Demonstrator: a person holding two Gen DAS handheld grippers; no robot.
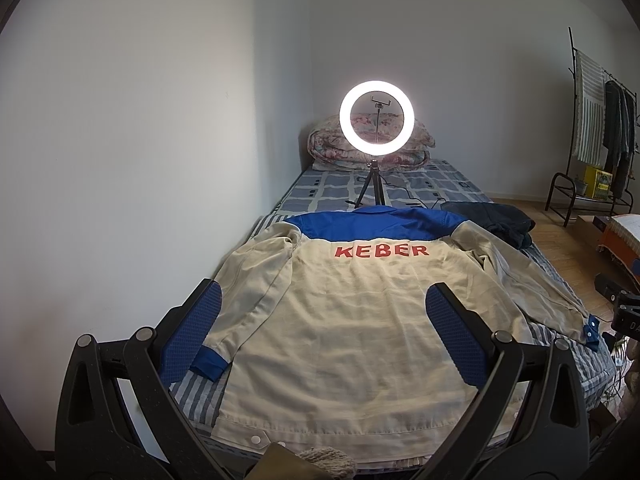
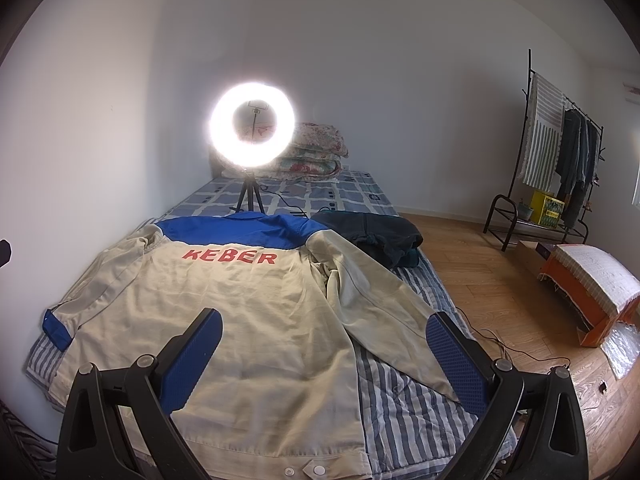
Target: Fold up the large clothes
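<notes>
One jacket (image 1: 348,320), back up with two sleeves spread, flat on the bed (image 1: 432,184); one dark garment (image 1: 492,220) folded just beside its right shoulder; one ring light (image 1: 376,118) behind the collar. Two hand-held grippers, left (image 1: 324,300) and right (image 2: 324,324), hovering above the hem, both with jaws wide apart, holding nothing

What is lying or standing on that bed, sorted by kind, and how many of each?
Jackets: 1, the beige and blue jacket spread back-up, lettered KEBER.
Dark folded garments: 1, the dark garment beside the jacket's shoulder.
Folded quilts: 1, the floral quilt at the far end.
Ring lights: 1, the lit ring light on its tripod.
Total: 4
</notes>
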